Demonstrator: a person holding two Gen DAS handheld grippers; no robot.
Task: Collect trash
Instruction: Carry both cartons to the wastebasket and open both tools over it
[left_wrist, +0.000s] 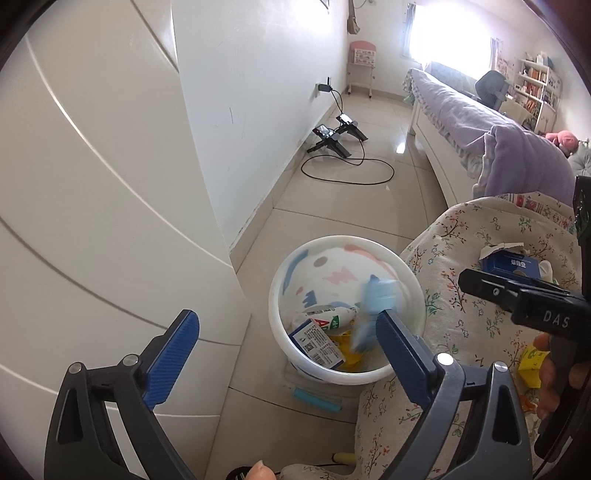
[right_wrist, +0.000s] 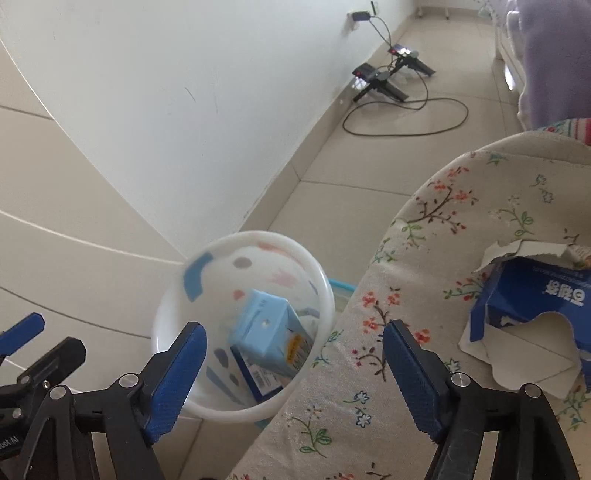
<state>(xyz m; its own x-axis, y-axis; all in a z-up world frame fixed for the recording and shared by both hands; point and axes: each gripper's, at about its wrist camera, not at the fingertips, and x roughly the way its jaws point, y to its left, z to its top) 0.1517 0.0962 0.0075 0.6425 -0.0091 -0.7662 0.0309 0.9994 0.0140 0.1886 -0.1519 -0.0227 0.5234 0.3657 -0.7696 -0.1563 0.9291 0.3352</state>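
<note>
A white bin (left_wrist: 343, 238) with pastel patterns stands on the floor beside a floral-covered surface (left_wrist: 454, 332). Inside it lie a blue-and-white carton (left_wrist: 317, 341), a white pouch and yellow wrappers. A light-blue carton (left_wrist: 373, 299), blurred, is in the air over the bin's mouth and free of any finger. My left gripper (left_wrist: 286, 317) hangs open above the bin. My right gripper (right_wrist: 295, 328) is open too, over the bin's rim (right_wrist: 258, 234), with the light-blue carton (right_wrist: 262, 328) below it. A torn blue box (right_wrist: 532, 299) and a yellow carton (left_wrist: 532, 363) lie on the floral surface.
A white curved-panel cabinet (left_wrist: 92, 221) and wall close off the left. A teal strip (left_wrist: 317, 400) lies on the floor by the bin. Two black devices (left_wrist: 332, 138) with a looped cable sit farther along the wall. A bed with a purple quilt (left_wrist: 517, 158) runs along the right.
</note>
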